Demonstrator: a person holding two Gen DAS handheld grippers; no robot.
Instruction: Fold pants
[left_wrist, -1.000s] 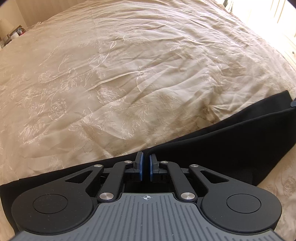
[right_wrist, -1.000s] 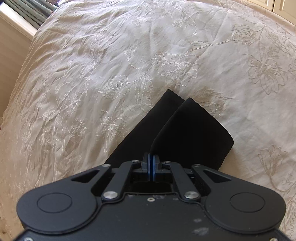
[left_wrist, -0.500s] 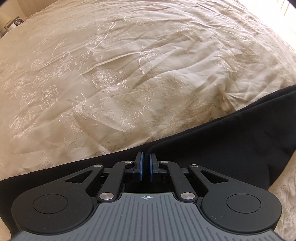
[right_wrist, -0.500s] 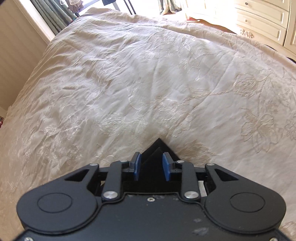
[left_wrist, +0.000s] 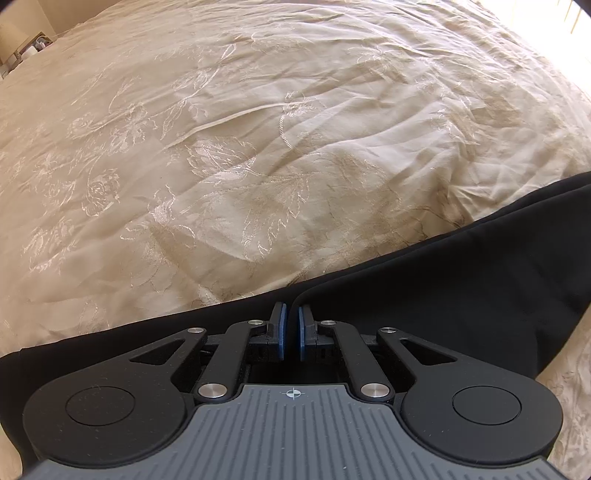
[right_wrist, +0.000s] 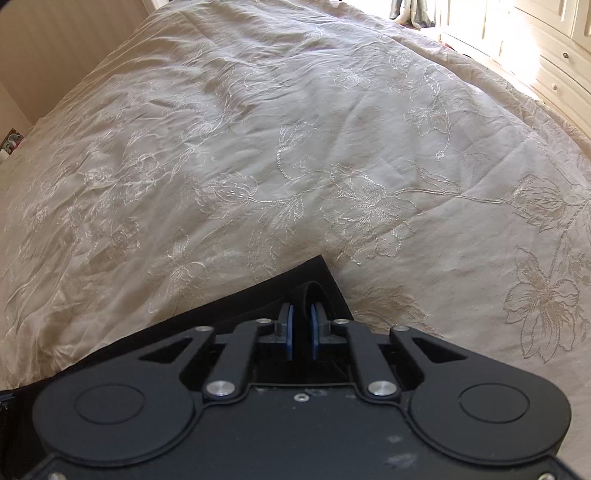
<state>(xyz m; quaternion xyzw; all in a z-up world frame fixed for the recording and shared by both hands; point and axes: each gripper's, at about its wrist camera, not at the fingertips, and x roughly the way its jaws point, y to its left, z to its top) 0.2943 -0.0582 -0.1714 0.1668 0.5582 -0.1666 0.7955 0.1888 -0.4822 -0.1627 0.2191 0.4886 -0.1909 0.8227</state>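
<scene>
left gripper (left_wrist: 291, 330): my jaws are clenched on the edge of the black pants (left_wrist: 424, 295); the blue pads (left_wrist: 282, 328) stand almost together with dark cloth pinched between them.
right gripper (right_wrist: 300, 328): my jaws are closing; a raised fold of the pants (right_wrist: 280, 291) stands between the blue pads (right_wrist: 290, 330), and I cannot tell whether they press on it.
pants, left wrist view: lying on the bed, a long black band from the lower left corner up to the right edge; two layers show at the right, one edge just above the other.
pants, right wrist view: a squared end of the cloth lies flat on the bed just past my fingertips, with a small loop of fabric lifted by the pads.
bedspread (left_wrist: 258, 147): beige, flower embroidery, creased, under all of it.
dresser (right_wrist: 546, 48): cream drawers, beyond the far right edge of the bed, in bright sun.
</scene>
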